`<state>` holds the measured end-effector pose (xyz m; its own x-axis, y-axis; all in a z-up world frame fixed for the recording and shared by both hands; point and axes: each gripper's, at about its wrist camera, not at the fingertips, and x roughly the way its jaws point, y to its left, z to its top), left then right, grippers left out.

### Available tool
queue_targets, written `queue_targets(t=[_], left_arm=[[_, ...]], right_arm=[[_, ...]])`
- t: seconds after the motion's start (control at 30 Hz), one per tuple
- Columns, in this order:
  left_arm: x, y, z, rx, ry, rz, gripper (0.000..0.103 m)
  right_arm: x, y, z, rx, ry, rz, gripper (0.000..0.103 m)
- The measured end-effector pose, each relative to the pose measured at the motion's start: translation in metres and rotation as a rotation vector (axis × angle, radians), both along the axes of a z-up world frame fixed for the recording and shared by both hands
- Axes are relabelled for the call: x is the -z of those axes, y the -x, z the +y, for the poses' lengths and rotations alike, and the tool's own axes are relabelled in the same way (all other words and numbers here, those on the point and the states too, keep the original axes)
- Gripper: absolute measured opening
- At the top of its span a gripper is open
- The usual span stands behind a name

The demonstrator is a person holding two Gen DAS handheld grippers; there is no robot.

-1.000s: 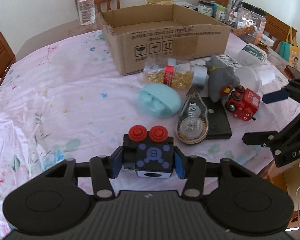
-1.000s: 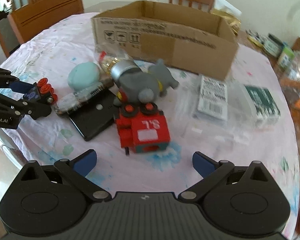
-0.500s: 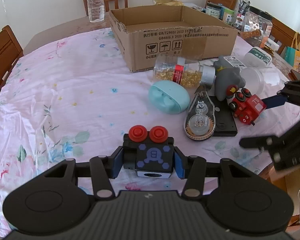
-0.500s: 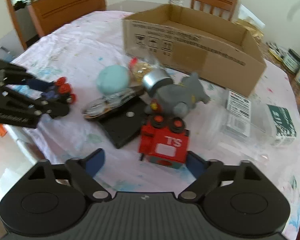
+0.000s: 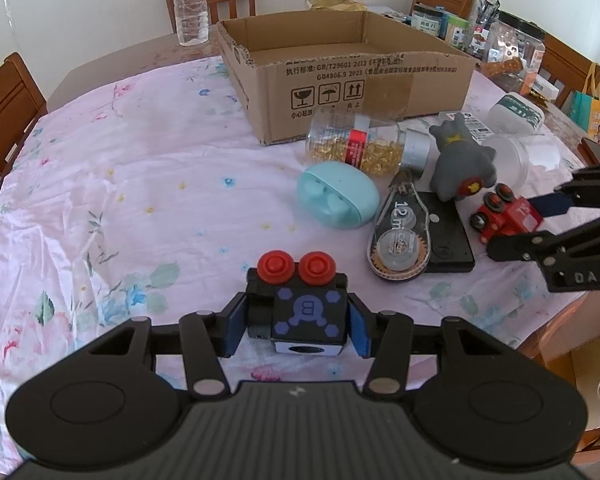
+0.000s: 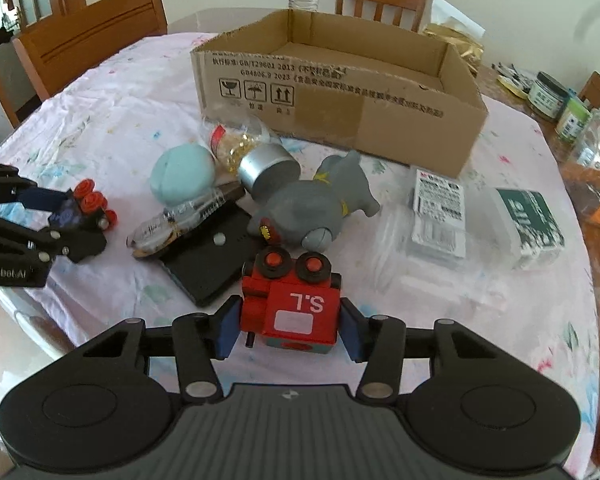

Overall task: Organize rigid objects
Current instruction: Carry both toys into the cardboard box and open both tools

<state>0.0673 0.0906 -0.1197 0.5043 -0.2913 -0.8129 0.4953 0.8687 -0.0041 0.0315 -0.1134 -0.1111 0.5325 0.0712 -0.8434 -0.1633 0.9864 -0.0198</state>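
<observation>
- Grab step, basically done on both sides. The left gripper point(image 5: 296, 326) is clamped on the black toy car point(image 5: 298, 306), red wheels up, on the cloth well in front of the cardboard box point(image 5: 340, 80).
- The right gripper point(image 6: 288, 326) has just been closing, and its blue pads now press the sides of the red toy train point(image 6: 296, 304), also well short of the box.
- Closer to the box, untouched: tape dispenser point(image 5: 400, 236), teal case point(image 5: 338, 194), grey cat figure point(image 5: 460, 164), pill bottle point(image 5: 360, 148) almost against its front wall.
- Next, I'd guess: lift both toys clear of that clutter, carry them over the box's front wall, and only let go once inside.
</observation>
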Motion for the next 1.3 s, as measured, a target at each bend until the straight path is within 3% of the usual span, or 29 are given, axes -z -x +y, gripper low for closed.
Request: queue_targets(t=[0.63,0.97,1.3], left_arm=[[-0.006,-0.005,0.0,0.049,-0.011,0.01,0.05],[-0.043,-0.018,0.007,0.141,0.004,0.036,0.05],[-0.104,-0.056,-0.018,0.256,-0.002,-0.066,0.05]], right_arm=[[0.0,-0.004,0.002,0.043,0.005,0.023,0.056],[-0.041,-0.007,-0.004,0.028,-0.006,0.026,0.056],[-0.094,-0.036,-0.018,0.029,0.022,-0.063,0.056]])
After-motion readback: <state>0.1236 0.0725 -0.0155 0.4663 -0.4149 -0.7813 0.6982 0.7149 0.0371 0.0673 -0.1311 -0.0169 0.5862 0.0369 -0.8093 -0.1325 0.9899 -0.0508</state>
